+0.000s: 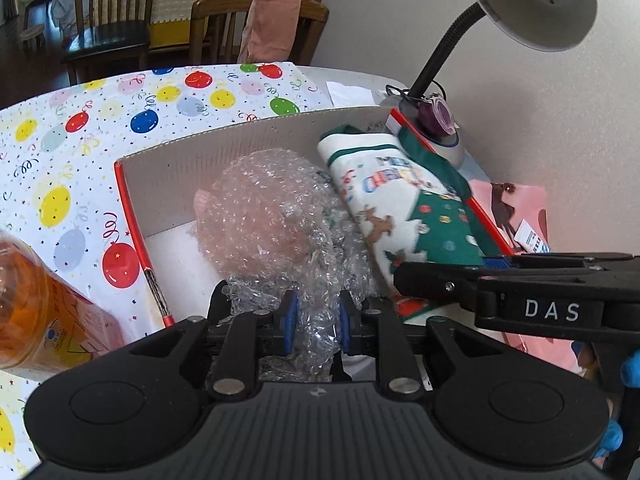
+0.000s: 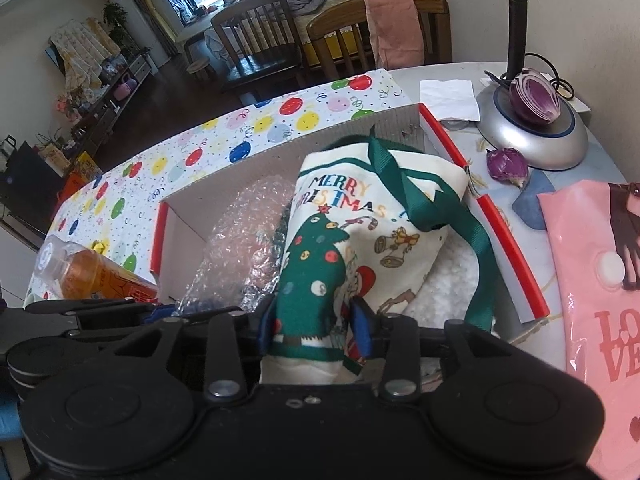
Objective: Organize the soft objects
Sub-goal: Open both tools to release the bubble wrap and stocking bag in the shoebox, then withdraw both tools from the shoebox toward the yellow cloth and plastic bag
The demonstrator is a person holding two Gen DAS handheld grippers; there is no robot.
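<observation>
A red-edged cardboard box [image 1: 168, 160] sits on the table and holds the soft things. My left gripper [image 1: 316, 326] is shut on a crumpled sheet of bubble wrap [image 1: 264, 208] that lies in the box's left half. My right gripper [image 2: 320, 330] is shut on the near end of a white and green Christmas cloth bag [image 2: 360, 216], which lies in the box's right half beside the bubble wrap [image 2: 244, 224]. The bag [image 1: 396, 200] and the right gripper's black body [image 1: 520, 292] also show in the left wrist view. The box [image 2: 500, 220] shows in the right wrist view too.
A balloon-print cloth [image 1: 100, 128] covers the table's left part. An orange drink bottle [image 1: 44, 312] lies left of the box. A desk lamp [image 2: 532, 132] with a cut purple onion [image 2: 534, 96] on its base stands at the far right. A pink plastic bag [image 2: 600, 280] lies to the right.
</observation>
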